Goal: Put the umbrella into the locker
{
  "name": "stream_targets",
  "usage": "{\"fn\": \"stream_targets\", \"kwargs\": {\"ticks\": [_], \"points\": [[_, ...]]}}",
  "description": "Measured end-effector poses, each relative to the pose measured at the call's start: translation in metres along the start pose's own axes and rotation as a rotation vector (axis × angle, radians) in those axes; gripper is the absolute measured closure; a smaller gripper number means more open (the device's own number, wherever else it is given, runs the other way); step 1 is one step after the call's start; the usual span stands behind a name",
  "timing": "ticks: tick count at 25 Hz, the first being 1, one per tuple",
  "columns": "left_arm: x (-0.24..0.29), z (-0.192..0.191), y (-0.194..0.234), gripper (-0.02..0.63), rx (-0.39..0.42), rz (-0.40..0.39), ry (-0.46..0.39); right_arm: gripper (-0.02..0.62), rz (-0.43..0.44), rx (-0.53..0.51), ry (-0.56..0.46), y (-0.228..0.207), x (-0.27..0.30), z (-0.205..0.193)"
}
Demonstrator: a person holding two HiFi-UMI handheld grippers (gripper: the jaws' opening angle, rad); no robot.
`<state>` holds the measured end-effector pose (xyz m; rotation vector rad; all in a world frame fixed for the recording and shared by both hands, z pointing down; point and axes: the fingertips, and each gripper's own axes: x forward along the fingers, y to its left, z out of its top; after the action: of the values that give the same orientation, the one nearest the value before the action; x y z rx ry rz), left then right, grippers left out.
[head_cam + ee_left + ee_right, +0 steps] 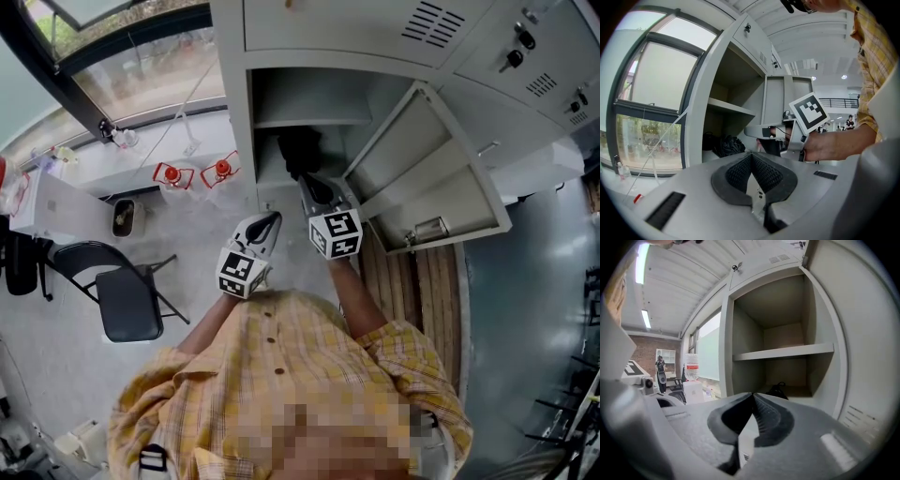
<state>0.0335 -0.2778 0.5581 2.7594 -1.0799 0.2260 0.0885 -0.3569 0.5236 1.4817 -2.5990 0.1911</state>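
Note:
The black folded umbrella [300,150] lies on the floor of the open grey locker [234,103], under its shelf [309,117]. It shows as a dark bundle in the left gripper view [724,145] and partly behind the jaws in the right gripper view [778,391]. My right gripper [314,186] is at the locker's opening just in front of the umbrella, shut with nothing between its pads [753,395]. My left gripper [274,219] hangs a little further back and to the left, outside the locker, also shut and empty [751,156].
The locker door [431,173] stands swung open to the right of my right gripper. A black folding chair [122,295] is at the left. Red-and-white items [173,175] sit on the floor by the window. Wooden slats [412,281] lie under the door.

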Motion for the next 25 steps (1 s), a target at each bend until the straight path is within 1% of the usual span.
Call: {"fn": "stream_targets", "kwargs": {"ticks": [5, 11, 19, 25], "points": [[0.003, 0.001, -0.005, 0.601, 0.003, -0.013, -0.011, 0.597, 0.028, 0.006, -0.01, 0.011, -0.015, -0.006], [0.004, 0.001, -0.007, 0.601, -0.006, -0.019, -0.021, 0.597, 0.006, 0.003, 0.002, 0.012, -0.027, -0.016], [0.003, 0.002, -0.01, 0.601, -0.005, -0.021, -0.037, 0.597, -0.015, -0.007, -0.013, 0.018, -0.04, -0.024], [0.002, 0.006, -0.011, 0.601, -0.004, -0.012, -0.041, 0.597, 0.004, -0.018, -0.026, 0.023, -0.043, -0.026]]}}
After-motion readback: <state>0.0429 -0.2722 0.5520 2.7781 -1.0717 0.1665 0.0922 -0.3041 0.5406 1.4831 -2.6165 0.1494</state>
